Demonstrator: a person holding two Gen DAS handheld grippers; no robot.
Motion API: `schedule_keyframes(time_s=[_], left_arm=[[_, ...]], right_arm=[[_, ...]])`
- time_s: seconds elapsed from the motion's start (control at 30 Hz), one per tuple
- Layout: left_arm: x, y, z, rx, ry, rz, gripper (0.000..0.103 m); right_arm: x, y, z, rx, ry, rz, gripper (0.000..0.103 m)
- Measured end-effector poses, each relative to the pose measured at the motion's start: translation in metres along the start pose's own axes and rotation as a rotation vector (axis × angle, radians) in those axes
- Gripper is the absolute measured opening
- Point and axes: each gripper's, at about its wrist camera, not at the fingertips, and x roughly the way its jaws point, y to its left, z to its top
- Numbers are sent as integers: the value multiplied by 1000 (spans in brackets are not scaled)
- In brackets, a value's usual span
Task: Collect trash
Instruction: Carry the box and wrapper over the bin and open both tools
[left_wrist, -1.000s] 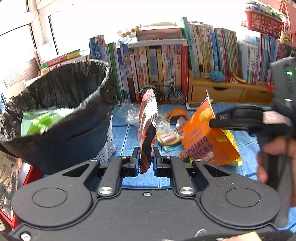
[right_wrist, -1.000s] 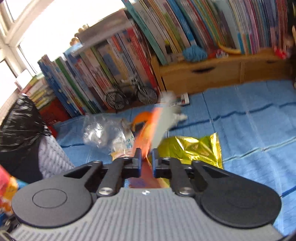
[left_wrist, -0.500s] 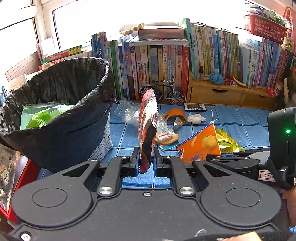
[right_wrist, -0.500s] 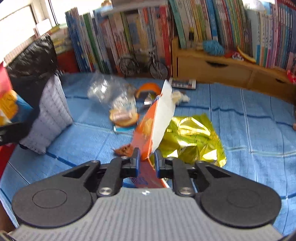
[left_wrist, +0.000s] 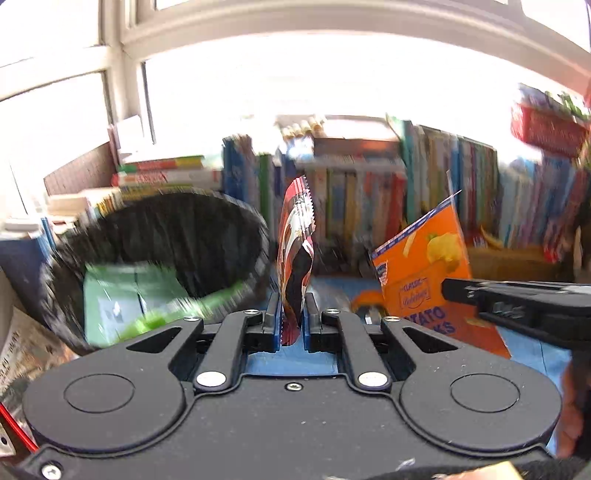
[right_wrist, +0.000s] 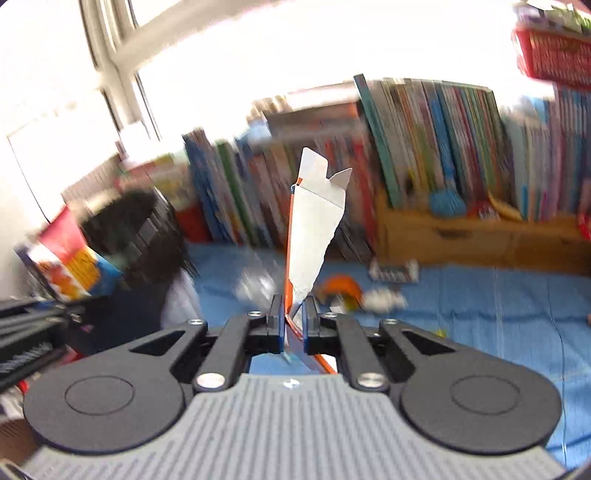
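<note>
My left gripper is shut on a red and black snack wrapper that stands up between its pads. Just left of it gapes a bin with a black liner, with green trash inside. My right gripper has its jaws closing on a flattened orange potato-sticks box, white side facing me, pinched at its lower edge. The left wrist view shows that box to the right, held by the right gripper's fingers. The bin sits left in the right wrist view.
A blue mat covers the table. On it lie an orange roll, a white crumpled scrap and a calculator. Rows of books and a wooden drawer unit line the back. A red basket sits up high.
Both grippers have risen with the wrapper and the box still in them. The table trash has dropped low in both views, and more of the bin's inside shows. Both views are now blurred.
</note>
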Motion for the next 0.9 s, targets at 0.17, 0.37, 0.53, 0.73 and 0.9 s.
schedule_keyframes(time_s=[0.17, 0.37, 0.53, 0.73, 0.9], left_arm=[[6, 36, 34, -46, -31, 71, 10], [31, 84, 50, -117, 3, 153, 10], [54, 116, 42, -156, 62, 208, 10], [65, 135, 33, -178, 95, 229, 15], [64, 141, 27, -196, 106, 242, 61]], right_arm=[[-18, 19, 40, 20, -82, 122, 11], [-16, 60, 80, -20, -159, 226, 11], [14, 100, 99, -38, -131, 322, 12], [55, 140, 94, -91, -51, 369, 12], [86, 154, 83, -115, 37, 385, 49]])
